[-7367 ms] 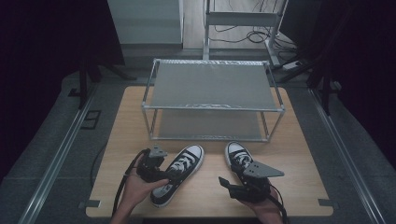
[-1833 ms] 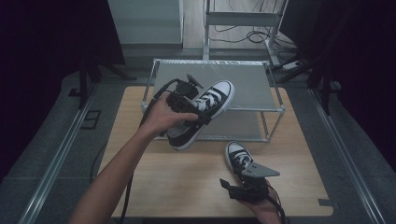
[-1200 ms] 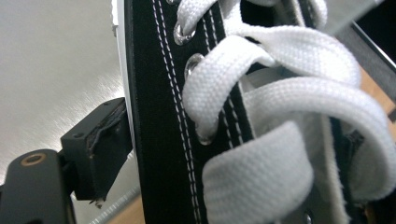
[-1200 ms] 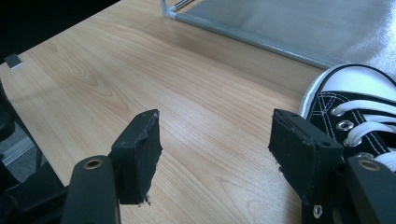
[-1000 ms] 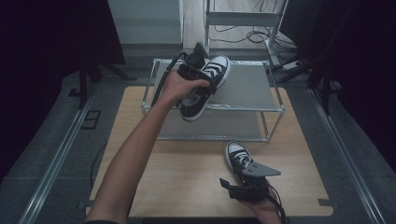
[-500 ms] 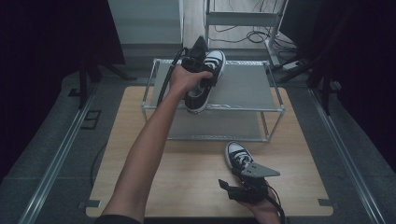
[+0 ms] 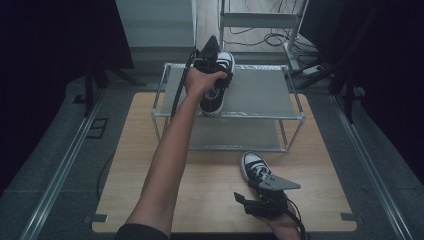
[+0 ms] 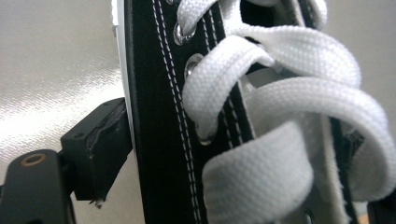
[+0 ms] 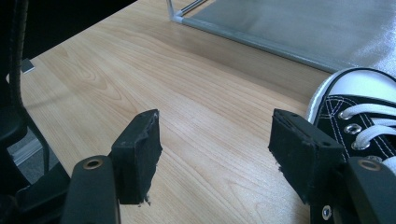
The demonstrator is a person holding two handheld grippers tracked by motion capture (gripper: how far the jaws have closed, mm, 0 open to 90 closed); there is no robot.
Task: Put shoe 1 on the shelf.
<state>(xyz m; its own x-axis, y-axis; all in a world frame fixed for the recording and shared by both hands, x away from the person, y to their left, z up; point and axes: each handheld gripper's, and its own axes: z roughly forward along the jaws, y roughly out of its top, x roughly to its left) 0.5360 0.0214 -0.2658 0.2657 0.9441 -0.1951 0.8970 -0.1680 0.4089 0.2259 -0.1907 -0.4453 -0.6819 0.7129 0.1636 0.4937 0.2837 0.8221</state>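
Since the earliest frame the left gripper has carried one black sneaker up off the worktop and out over the top shelf of the metal rack, and in the last half second it has edged further toward the rack's back left area. In the high view the shoe hangs tilted, its white toe cap pointing away from the person and its heel near the front rail of the top shelf; whether the sole touches the shelf cannot be told. In the left gripper view, the fingers clamp the shoe's black side wall and lacing, with the grey shelf surface behind.

The right gripper has kept its place low on the worktop near the front edge. Its fingers stand wide apart with only bare wood between them. The second sneaker lies on the worktop just beyond that gripper, toe toward the rack; in the right gripper view its white toe and laces sit just beside the right-hand finger, outside the gap.

The rack's lower shelf stands between the two shoes. Behind the rack are a grey cabinet and loose cables on the floor.
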